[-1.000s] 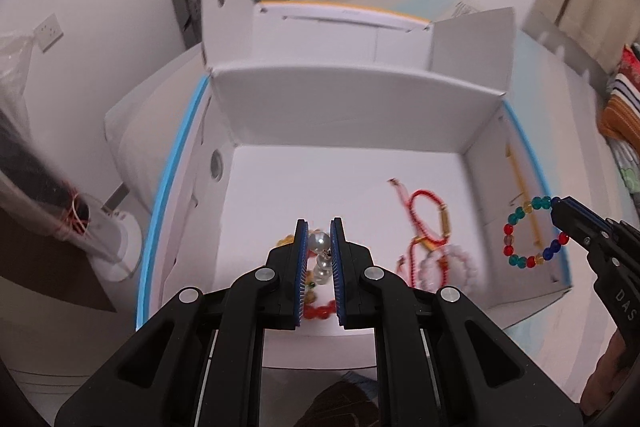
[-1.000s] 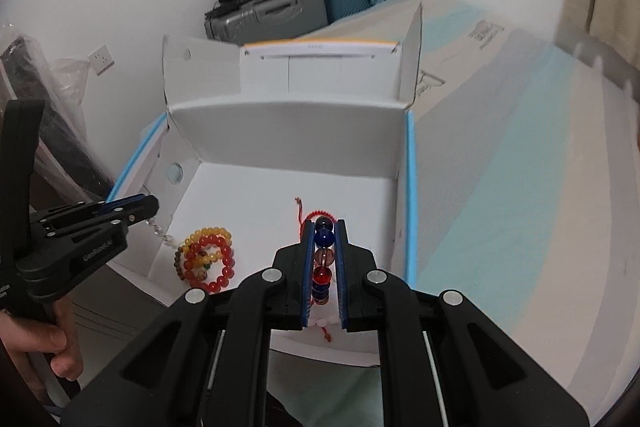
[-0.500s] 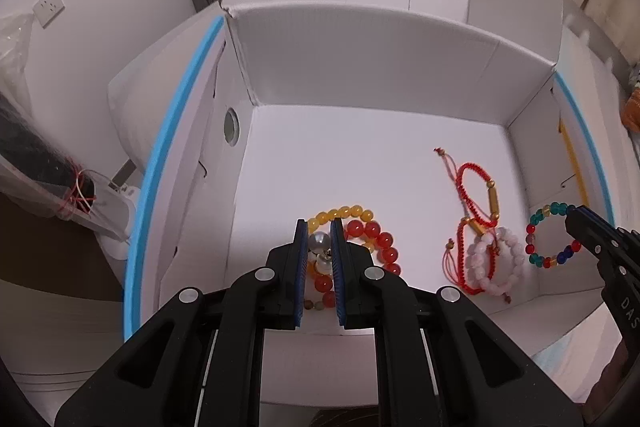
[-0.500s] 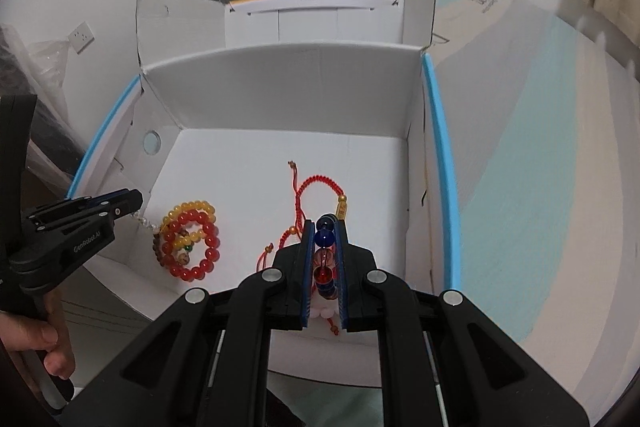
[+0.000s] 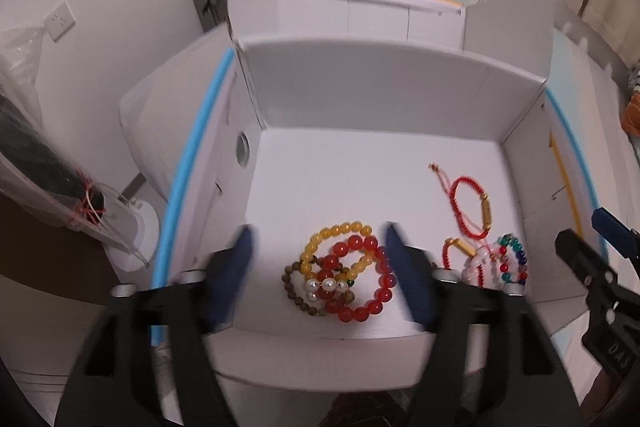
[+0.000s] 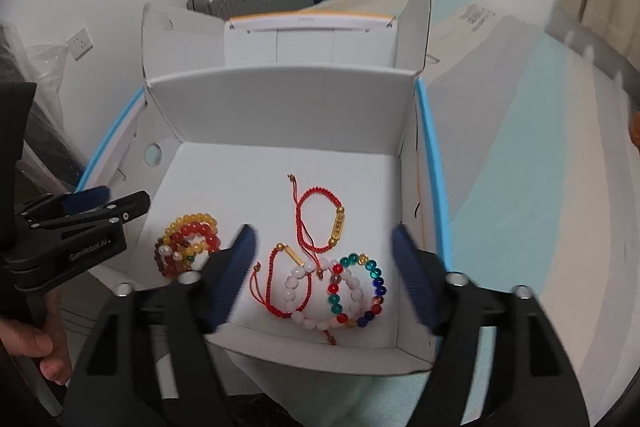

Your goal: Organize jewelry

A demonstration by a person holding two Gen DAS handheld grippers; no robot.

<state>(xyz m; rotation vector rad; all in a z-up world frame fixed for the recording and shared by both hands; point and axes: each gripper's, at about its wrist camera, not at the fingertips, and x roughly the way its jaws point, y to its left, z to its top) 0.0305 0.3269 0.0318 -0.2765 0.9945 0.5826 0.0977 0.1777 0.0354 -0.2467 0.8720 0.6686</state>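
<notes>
Both tools have just been opening; nothing between their jaws. Left tool (image 5: 320,279) stands wide above the red, yellow and pearl bead bracelets (image 5: 344,275), piled on the white box (image 5: 360,99) floor. Right tool (image 6: 324,275) stands wide above the multicolour bead bracelet (image 6: 356,291), which lies beside the red cord bracelets (image 6: 320,219).

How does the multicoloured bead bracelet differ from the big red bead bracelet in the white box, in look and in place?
1. The multicoloured bead bracelet mixes teal, blue, red and amber beads; the big red bead bracelet is one colour.
2. The multicoloured one lies at the box's right side, overlapping a pale pink bead bracelet; the red one lies at the left, tangled with a yellow bead bracelet.
Both lie flat on the floor of the white box, in no gripper.
</notes>
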